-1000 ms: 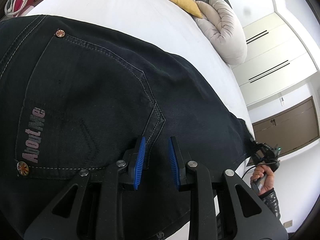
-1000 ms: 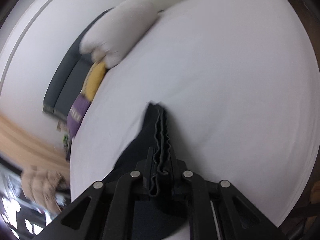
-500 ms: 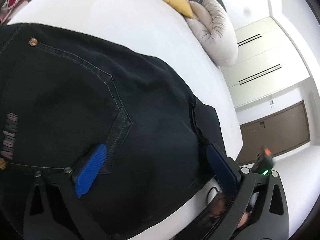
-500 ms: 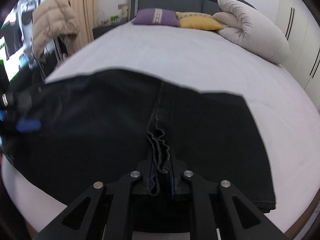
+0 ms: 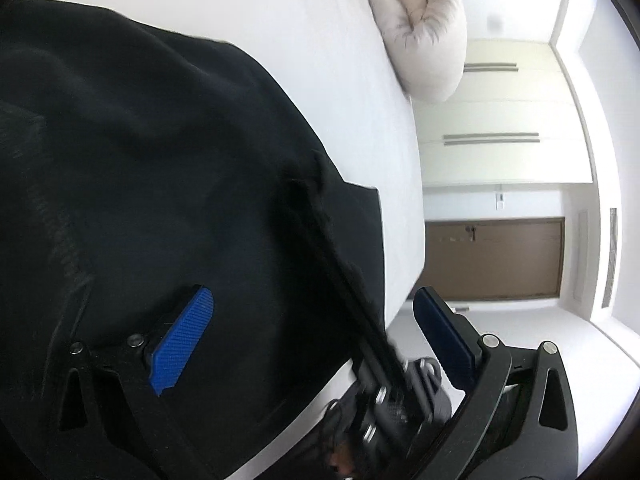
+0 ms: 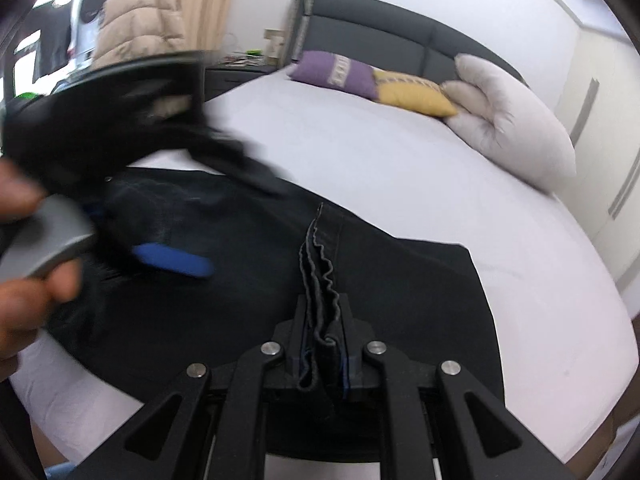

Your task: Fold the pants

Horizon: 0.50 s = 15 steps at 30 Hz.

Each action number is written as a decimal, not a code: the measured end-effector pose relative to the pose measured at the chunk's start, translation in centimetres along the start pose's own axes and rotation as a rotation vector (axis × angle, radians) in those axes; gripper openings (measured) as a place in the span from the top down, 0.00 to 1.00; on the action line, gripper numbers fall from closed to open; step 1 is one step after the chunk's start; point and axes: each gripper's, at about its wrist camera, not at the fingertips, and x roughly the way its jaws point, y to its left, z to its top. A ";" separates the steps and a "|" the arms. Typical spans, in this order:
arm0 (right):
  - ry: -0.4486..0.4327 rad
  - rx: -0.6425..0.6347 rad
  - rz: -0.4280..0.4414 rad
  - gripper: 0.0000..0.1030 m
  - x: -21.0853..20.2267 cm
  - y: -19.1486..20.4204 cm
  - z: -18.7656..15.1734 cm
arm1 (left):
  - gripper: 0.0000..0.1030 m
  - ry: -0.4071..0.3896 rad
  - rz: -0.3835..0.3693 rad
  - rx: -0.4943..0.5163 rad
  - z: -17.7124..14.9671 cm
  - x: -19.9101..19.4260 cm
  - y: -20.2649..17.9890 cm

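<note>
Black denim pants (image 5: 160,160) lie spread on the white bed. In the left wrist view my left gripper (image 5: 312,340) hovers over them, jaws wide open, blue pads (image 5: 180,344) far apart and nothing pinched between them. My right gripper (image 6: 322,344) is shut on a bunched, wavy stack of pants edges, and the rest of the pants (image 6: 400,280) stretches out ahead of it. The right gripper (image 5: 392,400) also shows at the bottom of the left wrist view, at the bed's near edge. The left gripper (image 6: 172,260), blurred, and a hand (image 6: 24,248) fill the left of the right wrist view.
The white bed (image 6: 400,168) runs back to a dark headboard (image 6: 380,36) with a purple pillow (image 6: 332,74), a yellow pillow (image 6: 412,92) and a pale bolster (image 6: 508,124). A beige jacket (image 6: 140,20) hangs at far left. A brown door (image 5: 492,258) and a wardrobe (image 5: 500,112) stand beyond the bed.
My left gripper has let go of the pants, opened wide and slid along them toward the right gripper. My right gripper swung round with the pants edge and has the pants spread ahead.
</note>
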 end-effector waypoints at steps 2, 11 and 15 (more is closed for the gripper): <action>-0.003 -0.043 0.014 0.87 -0.2 1.7 0.0 | 0.01 0.021 0.017 0.018 0.7 0.5 -0.3; -0.030 -0.139 0.084 0.87 -0.8 5.9 1.1 | 0.88 0.072 0.149 0.110 1.4 -0.6 0.6; -0.033 -0.184 0.111 0.87 -0.8 8.0 1.9 | 0.91 0.041 0.176 0.144 1.3 -2.8 0.9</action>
